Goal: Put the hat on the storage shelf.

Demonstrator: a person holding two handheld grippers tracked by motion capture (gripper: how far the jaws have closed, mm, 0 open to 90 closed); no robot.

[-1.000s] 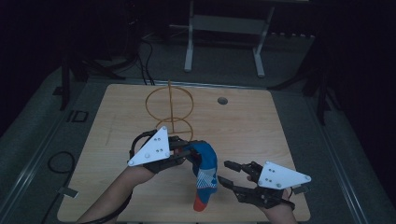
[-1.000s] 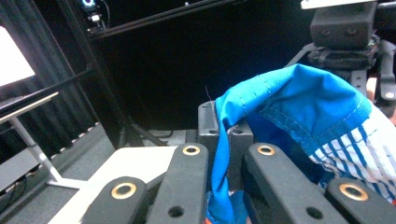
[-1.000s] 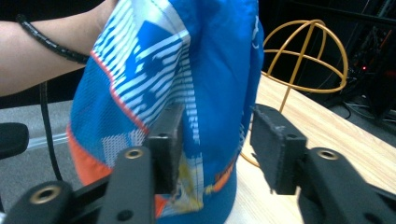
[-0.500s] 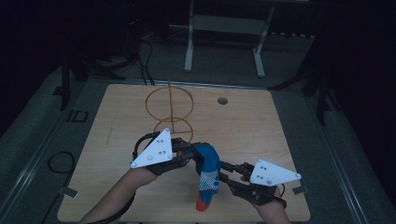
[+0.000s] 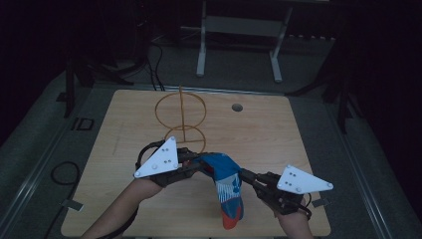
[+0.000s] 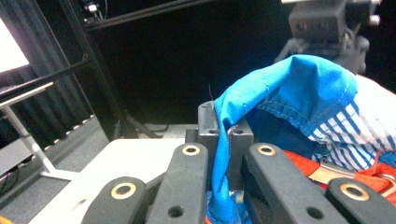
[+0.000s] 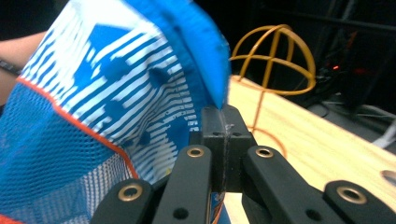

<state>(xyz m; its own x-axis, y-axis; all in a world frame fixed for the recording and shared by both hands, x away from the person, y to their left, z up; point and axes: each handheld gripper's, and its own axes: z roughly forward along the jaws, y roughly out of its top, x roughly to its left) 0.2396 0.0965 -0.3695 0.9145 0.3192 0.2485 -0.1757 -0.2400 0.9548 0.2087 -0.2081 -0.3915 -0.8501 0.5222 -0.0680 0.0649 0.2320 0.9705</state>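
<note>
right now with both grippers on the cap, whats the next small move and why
Probably lift the cap toward the wire stand. The left gripper and right gripper, which has just closed, both pinch its rim, and it hangs between them short of the stand's dome.

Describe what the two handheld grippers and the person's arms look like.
Both the left gripper and the right gripper are black, each topped by a grey three-cornered plate with small dark dots. Their jaw links carry brass-ringed pivot holes. A black cable loops from the left one. The forearms are bare, with no sleeves.

light wooden table (image 5: 298,149) with a yellow wire stand (image 5: 181,119) near its far middle
</note>
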